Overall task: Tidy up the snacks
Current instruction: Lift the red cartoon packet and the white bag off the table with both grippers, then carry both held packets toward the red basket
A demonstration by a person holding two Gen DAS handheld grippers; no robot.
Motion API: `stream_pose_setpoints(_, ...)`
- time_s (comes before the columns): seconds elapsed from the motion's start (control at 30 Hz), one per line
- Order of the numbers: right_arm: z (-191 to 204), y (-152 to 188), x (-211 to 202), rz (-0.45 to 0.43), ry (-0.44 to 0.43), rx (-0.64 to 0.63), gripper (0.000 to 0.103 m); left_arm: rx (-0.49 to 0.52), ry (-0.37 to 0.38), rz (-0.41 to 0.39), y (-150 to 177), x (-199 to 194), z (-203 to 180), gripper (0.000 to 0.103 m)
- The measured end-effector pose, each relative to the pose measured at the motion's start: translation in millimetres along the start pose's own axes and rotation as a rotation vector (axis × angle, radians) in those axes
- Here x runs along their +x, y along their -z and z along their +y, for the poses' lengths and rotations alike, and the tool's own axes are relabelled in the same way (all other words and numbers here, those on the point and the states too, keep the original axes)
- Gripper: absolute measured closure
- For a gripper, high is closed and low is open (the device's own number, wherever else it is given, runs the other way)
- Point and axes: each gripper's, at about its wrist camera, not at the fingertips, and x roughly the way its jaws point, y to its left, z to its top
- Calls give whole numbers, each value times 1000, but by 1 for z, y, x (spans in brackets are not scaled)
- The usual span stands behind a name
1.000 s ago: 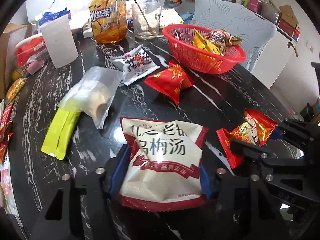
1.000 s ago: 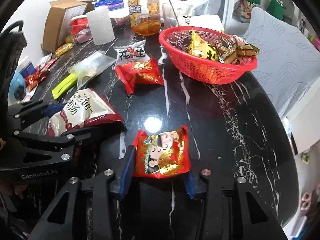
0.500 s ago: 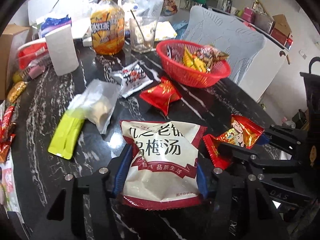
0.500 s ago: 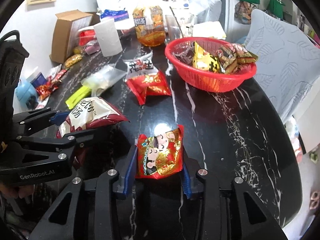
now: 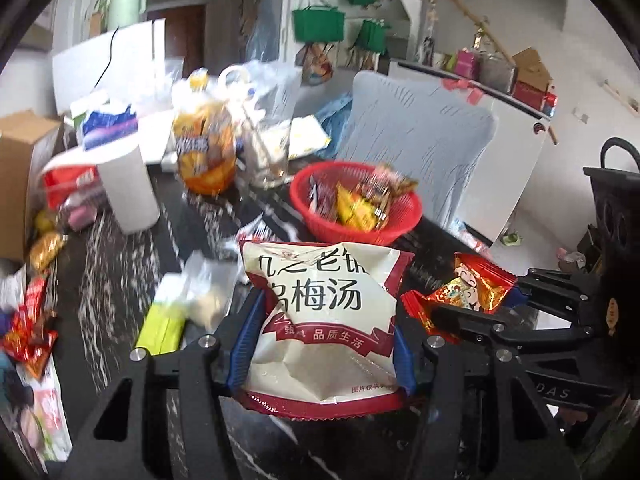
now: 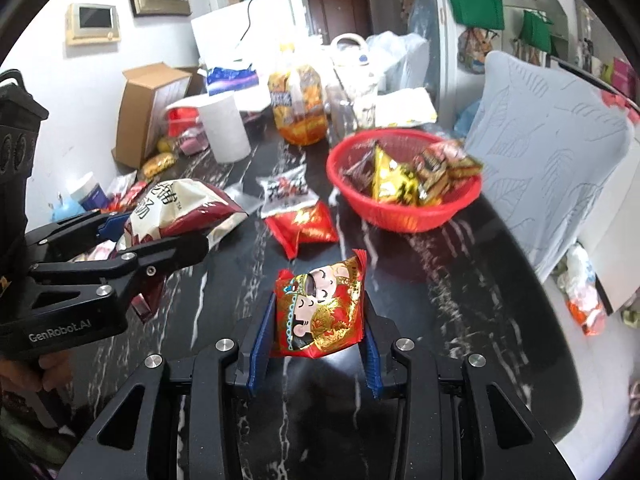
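Observation:
My left gripper (image 5: 322, 340) is shut on a large white and dark-red drink-mix bag (image 5: 326, 312), held above the black marble table (image 5: 120, 248). To its right, my right gripper (image 5: 472, 300) shows with its packet. In the right wrist view, my right gripper (image 6: 316, 324) is shut on a small red and gold cartoon snack packet (image 6: 320, 308), also lifted off the table. The left gripper (image 6: 160, 232) with the white bag (image 6: 176, 212) appears at the left there. A red basket (image 6: 404, 184) (image 5: 356, 200) with several snacks stands farther back.
On the table lie a red packet (image 6: 304, 232), a white peanut packet (image 6: 286, 192), a clear bag (image 5: 204, 292) and a yellow-green pouch (image 5: 164, 324). Behind stand an orange drink bottle (image 6: 298, 108), a glass (image 5: 266, 152), a paper roll (image 5: 128, 192), a cardboard box (image 6: 148, 108) and a pale chair (image 6: 552, 152).
Both grippers have risen with their packets, lifting them off the table. The table and basket now look farther below, and the views tilt up toward the room.

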Motion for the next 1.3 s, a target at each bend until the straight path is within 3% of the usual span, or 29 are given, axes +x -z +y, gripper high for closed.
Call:
stream_pose_setpoints(0.23, -13, -24, -17, -81, 46, -1, 67, 41, 18, -65, -38, -3, -6, 47)
stream_pose_setpoints(0.3, -18, -33, -20, -102, 58, 2, 74, 53, 24, -89, -51, -2, -9, 47)
stream_pose_setpoints(0.37, -22, -41, -24, -124, 78, -2, 75, 57, 46, -105, -64, 4, -12, 47)
stream_pose_setpoints(0.47, -29, -54, -22, -155, 84, 0, 80, 40, 74, -96, -74, 17, -14, 47)
stream_pose_setpoints(0.63, -43, -55, -7, -125, 61, 28, 80, 33, 116, -56, -74, 39, -19, 47)
stream_pose_setpoints(0.73, -49, -46, -2, -94, 77, 38, 72, 41, 113, -33, -68, 47, -24, 47)
stream_pose_setpoints(0.8, -52, -40, 4, -68, 92, 45, 46, 35, 117, -11, -61, 52, -26, 47)
stream_pose_setpoints(1.3, -83, 2, 51, 97, 122, 80, 43, -15, 96, 118, -21, 85, -34, 47)
